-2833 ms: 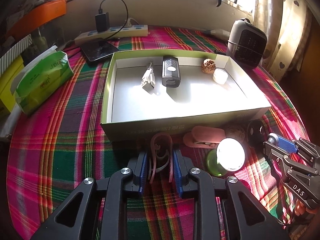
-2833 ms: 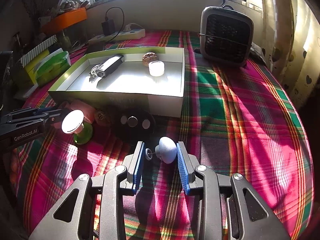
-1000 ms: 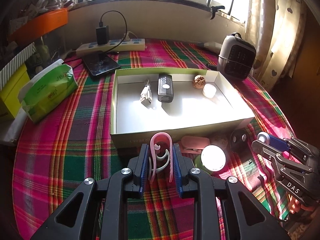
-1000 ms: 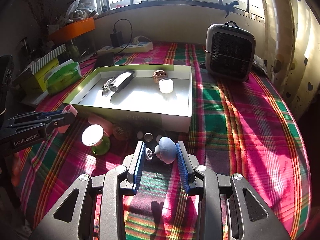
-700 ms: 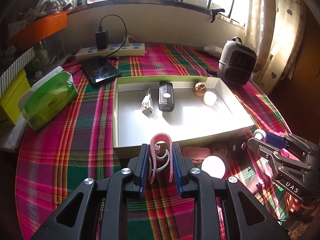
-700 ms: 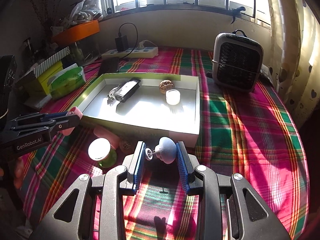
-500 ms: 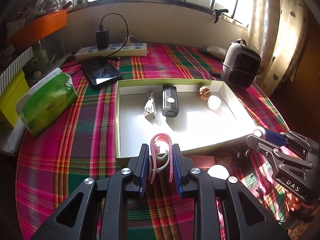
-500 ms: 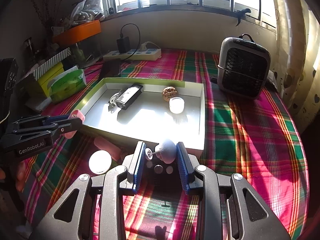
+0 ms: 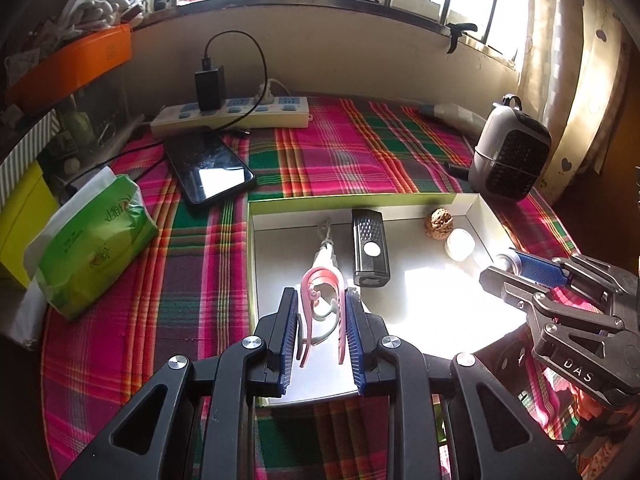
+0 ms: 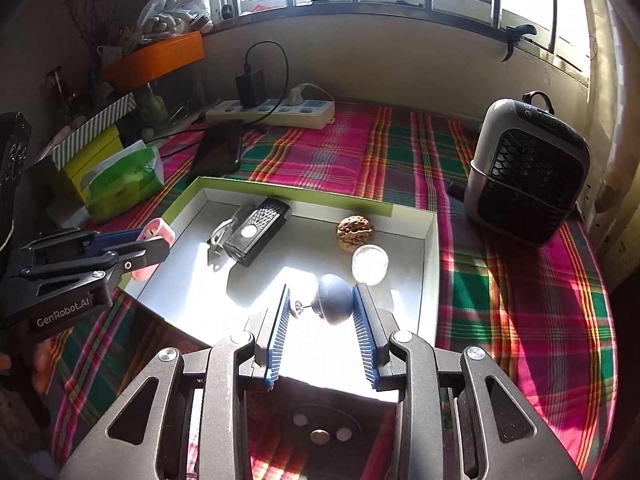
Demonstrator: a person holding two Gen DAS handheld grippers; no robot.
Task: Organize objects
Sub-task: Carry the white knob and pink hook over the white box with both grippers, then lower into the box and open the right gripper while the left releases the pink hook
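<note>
Over the box (image 9: 251, 264), the left gripper (image 9: 320, 322) clamps a pink clip (image 9: 322, 296); the right gripper (image 10: 320, 316) clamps a blue knob (image 10: 334, 300) near the box's jar (image 10: 370, 264).

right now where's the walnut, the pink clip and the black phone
walnut (image 10: 355, 231): right wrist view, middle of its wrinkled shell, in the box.
pink clip (image 9: 322, 280): left wrist view, top of its curved loop, between the left gripper's pads.
black phone (image 9: 210, 168): left wrist view, centre of the screen.
</note>
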